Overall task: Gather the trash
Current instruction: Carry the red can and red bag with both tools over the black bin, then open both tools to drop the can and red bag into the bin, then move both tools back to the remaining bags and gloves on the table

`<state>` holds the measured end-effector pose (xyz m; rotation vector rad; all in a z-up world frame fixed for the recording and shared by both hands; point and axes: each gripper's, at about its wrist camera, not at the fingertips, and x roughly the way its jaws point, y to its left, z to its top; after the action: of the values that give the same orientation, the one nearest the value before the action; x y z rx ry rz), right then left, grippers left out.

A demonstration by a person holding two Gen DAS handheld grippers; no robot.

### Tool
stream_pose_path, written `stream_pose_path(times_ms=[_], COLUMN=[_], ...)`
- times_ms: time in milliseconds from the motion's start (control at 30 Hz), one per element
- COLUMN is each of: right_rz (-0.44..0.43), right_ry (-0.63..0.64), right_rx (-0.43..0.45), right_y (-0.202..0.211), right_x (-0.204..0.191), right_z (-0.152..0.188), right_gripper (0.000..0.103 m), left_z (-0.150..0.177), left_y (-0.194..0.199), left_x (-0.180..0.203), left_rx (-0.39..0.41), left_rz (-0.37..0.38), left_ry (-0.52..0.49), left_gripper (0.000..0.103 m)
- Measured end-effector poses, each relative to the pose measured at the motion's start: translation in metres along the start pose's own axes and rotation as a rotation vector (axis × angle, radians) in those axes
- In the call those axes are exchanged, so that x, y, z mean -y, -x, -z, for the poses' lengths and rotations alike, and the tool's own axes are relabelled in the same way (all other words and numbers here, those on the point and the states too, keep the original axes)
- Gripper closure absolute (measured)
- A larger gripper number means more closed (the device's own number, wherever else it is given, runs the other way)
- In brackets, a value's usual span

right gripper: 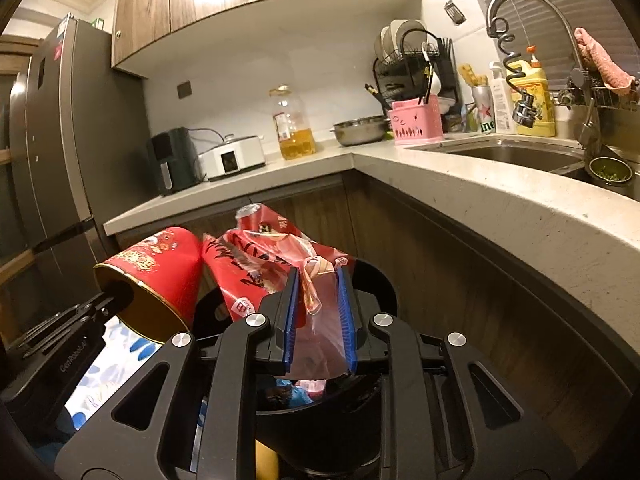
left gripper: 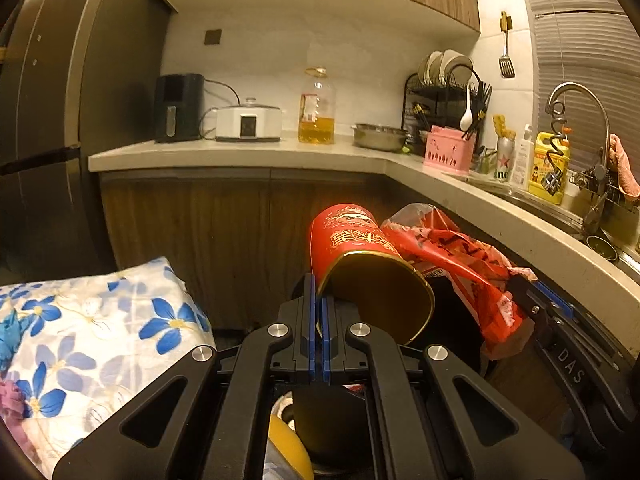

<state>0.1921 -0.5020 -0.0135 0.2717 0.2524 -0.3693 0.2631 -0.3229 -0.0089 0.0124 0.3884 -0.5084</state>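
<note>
Both pieces of trash are in hand and held over the bin; neither has dropped yet. Left gripper (left gripper: 319, 312) is clamped tight on the rim of a red paper cup (left gripper: 352, 236), gold inside, which tilts with its mouth toward the camera at about 1 o'clock from the fingertips. Right gripper (right gripper: 318, 312) has a red plastic bag (right gripper: 256, 264) between its blue pads (right gripper: 290, 320): the pads stand a little apart with the bag's twisted neck running between them, so the hold looks loose, though whether they press on it I cannot tell for certain. The bag bulges at 11 o'clock from the fingertips, with what looks like a can top showing at its upper end. A black bin (right gripper: 320, 412) sits directly below the right gripper, at 6 o'clock, and something is already inside it, too dim to name. Judgement: collecting is done for these two items; what is left is letting go over the bin, bag likely first, then cup. Room: a kitchen corner with a pale L-shaped countertop (right gripper: 500, 208) over wood-grain cabinet fronts. On it, at 12 o'clock, an oil bottle (left gripper: 316, 108); a sink (right gripper: 516, 152) and faucet at 2 o'clock; a dark fridge (right gripper: 52, 140) at 9 o'clock. A blue-flowered cloth (left gripper: 100, 320) lies at 8 o'clock in the left view.
</note>
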Motion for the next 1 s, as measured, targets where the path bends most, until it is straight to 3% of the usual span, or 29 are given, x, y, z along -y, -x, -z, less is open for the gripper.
stream_pose_path(times_ms=[233, 300, 433, 733, 1000], right_rz=[0.003, 0.009, 0.018, 0.030, 0.040], right_ry=[-0.008, -0.009, -0.011, -0.004, 0.038], right_rx=[-0.029, -0.033, -0.031, -0.048, -0.045], right_y=[-0.009, -0.009, -0.008, 0.003, 0.021], right_x=[0.005, 0.006, 0.009, 0.007, -0.005], right_z=[0.007, 0.008, 0.008, 0.014, 0.016], right_gripper=[0.062, 0.061, 0.056, 0.044, 0.031], left_z=[0.010, 0.013, 0.014, 0.018, 0.026], left_y=[-0.014, -0.016, -0.016, 0.000, 0.031], left_x=[0.004, 0.005, 0.001, -0.008, -0.016], left_rx=[-0.044, -0.050, -0.052, -0.036, -0.022], left_rz=[0.020, 0.020, 0.017, -0.017, -0.085], left_ry=[-0.017, -0.023, -0.007, 0.012, -0.009], left_gripper=[0.099, 0.093, 0.070, 0.036, 0.020])
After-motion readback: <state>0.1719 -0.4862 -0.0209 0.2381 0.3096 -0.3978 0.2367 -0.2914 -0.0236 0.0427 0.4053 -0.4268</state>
